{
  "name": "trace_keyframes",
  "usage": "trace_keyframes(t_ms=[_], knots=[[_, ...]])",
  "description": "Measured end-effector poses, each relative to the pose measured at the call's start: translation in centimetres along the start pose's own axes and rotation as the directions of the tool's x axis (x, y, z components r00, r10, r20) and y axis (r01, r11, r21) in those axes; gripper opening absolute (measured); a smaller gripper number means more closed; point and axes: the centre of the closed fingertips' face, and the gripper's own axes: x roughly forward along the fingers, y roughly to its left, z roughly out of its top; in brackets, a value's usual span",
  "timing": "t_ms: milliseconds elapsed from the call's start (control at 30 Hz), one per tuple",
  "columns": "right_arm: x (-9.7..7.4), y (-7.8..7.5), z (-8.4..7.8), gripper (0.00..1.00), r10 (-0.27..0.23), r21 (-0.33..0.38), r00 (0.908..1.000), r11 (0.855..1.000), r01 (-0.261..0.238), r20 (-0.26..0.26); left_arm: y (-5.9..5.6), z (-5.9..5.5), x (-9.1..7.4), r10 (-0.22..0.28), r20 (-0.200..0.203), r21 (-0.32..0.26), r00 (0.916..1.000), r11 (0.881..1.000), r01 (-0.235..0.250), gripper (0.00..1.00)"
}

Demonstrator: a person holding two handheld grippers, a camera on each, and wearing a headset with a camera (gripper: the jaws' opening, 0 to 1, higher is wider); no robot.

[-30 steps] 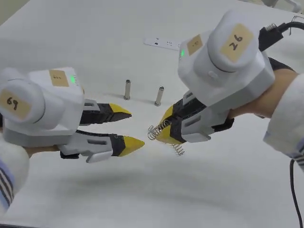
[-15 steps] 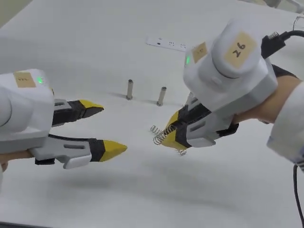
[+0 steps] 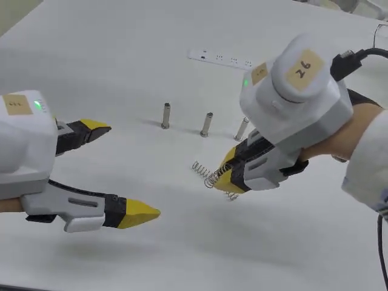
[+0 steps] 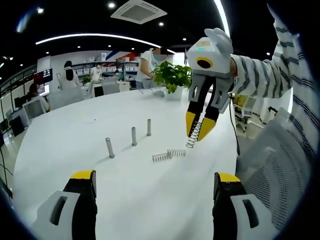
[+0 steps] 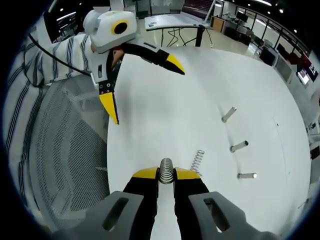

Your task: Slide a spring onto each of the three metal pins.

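Your right claw [image 3: 221, 179] pinches one spring [image 5: 166, 176] end-forward just above the bench [image 3: 109, 54], so its bore can meet a pin [image 3: 207, 123]; all three pins stand bare. Your left claw [image 3: 124, 170] gapes wide and empty, clear of the two loose springs [image 4: 161, 157] lying nearby.

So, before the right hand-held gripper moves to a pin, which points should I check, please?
1. The spring clamped in the right hand-held gripper: ok.
2. Three pins upright, all bare: ok.
3. Held spring above a pin: not ok, it is short of them.
4. The left hand-held gripper open, apart from the pins: ok.
5. Two spare springs lying on the table: ok.
6. Grip firmness: cannot tell.
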Motion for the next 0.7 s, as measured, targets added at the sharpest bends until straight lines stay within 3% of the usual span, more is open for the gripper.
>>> trace_keyframes(t_ms=[200,400,533,700], knots=[[0.0,0.3,-0.2,0.08,0.010,0.008,0.9999,1.000,-0.010,-0.010,0.4,-0.8,-0.2,0.027,-0.030,0.007,0.9992,1.000,-0.027,0.98],[-0.4,0.2,0.0,0.08,0.018,0.005,0.9996,1.000,-0.017,-0.024,0.3,-1.0,-0.1,0.022,-0.037,0.005,0.9991,1.000,-0.021,0.98],[-0.9,-1.0,0.4,0.08,-0.002,0.018,0.9990,1.000,0.003,-0.044,0.4,-1.3,-0.1,0.021,-0.052,0.001,0.9984,1.000,-0.021,0.98],[-1.7,-2.7,1.9,0.08,-0.014,0.022,0.9995,1.000,0.015,-0.028,0.5,-1.4,-0.1,0.019,-0.050,-0.006,0.9986,1.000,-0.019,0.98]])
